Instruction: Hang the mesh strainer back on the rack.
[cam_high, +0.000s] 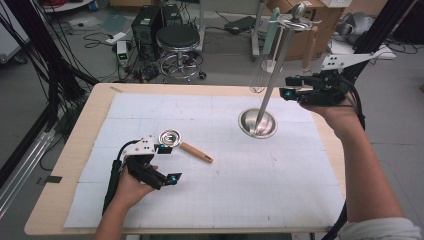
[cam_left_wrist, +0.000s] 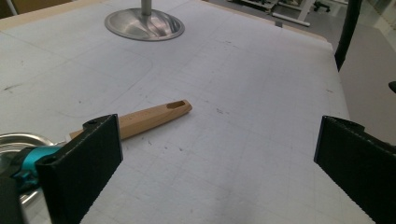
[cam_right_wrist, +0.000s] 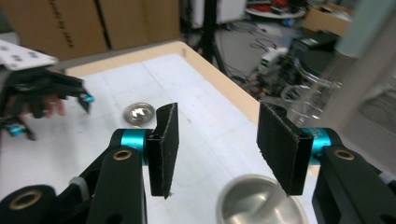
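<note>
White gridded matting (cam_high: 215, 165) covered a pale wooden table (cam_high: 75, 165) in the high view, and beyond it lay a grey floor with a black stool (cam_high: 178, 40), cables and cardboard boxes. A small steel strainer with a wooden handle (cam_high: 186, 145) lay flat on the mat left of centre, its long axis running from the round bowl at upper left to the handle end at lower right, toward the person's side. The left gripper (cam_high: 169, 164) rested low on the mat just beside the bowl, jaws spread wide with nothing between them. Farther right a steel utensil stand (cam_high: 258, 123) stood with its pole leaning up to hooks that carried a whisk (cam_high: 258, 80). The right gripper (cam_high: 290, 87) was held in the air near that pole, jaws partly apart and empty.

From the left gripper view, the wooden handle (cam_left_wrist: 154, 116) pointed up and to the right across the mat, its slotted end away from the left jaw, and the stand's base (cam_left_wrist: 144, 24) sat well apart at the top.

From the right gripper view, the jaws stood partly open, gripping nothing, with the stand's base (cam_right_wrist: 259, 200) below them, the strainer's bowl (cam_right_wrist: 138, 113) well beyond on the mat and the blurred whisk (cam_right_wrist: 313, 95) at right.
</note>
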